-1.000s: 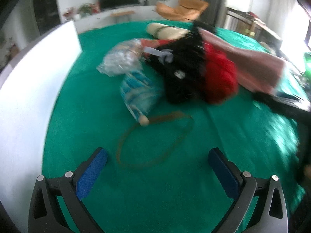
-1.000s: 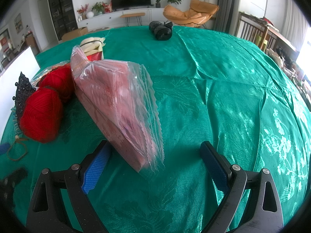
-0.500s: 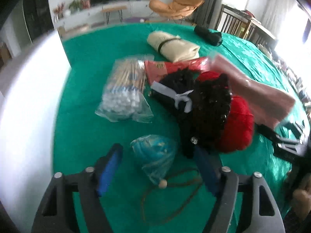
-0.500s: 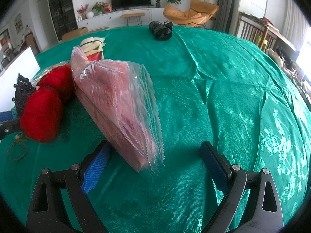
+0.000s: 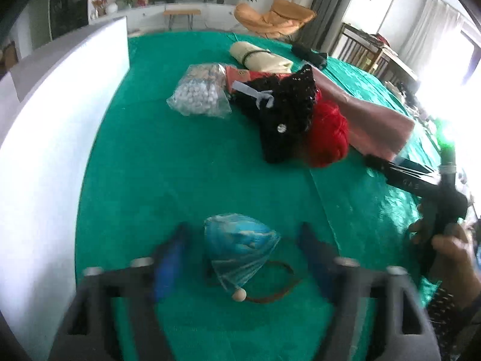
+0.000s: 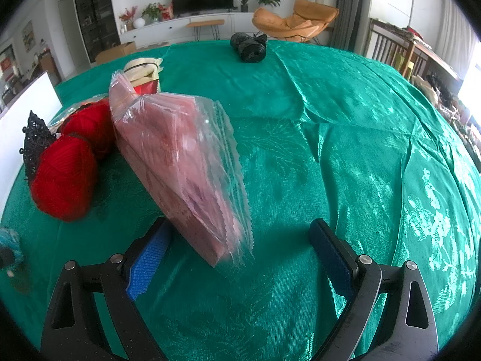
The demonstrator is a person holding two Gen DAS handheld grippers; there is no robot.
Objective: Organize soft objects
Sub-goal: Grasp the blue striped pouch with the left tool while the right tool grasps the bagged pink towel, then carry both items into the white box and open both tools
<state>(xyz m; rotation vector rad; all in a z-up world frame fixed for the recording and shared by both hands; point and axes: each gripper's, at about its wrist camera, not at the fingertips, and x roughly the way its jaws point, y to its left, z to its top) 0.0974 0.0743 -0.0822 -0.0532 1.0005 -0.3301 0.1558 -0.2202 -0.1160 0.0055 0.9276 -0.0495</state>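
The left gripper (image 5: 240,258) stands wide open around a blue pouch (image 5: 239,248) on the green cloth (image 5: 180,165); blur hides whether its fingers touch it. The right gripper (image 6: 240,251) gapes too, the pink bag stack (image 6: 180,162) between its fingers. Beyond lie red yarn (image 6: 64,180) and a black roll (image 6: 249,47).

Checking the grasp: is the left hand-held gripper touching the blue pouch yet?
Apart. In the left wrist view the blue pouch sits between the open left hand-held gripper fingers, with green cloth visible on both sides.
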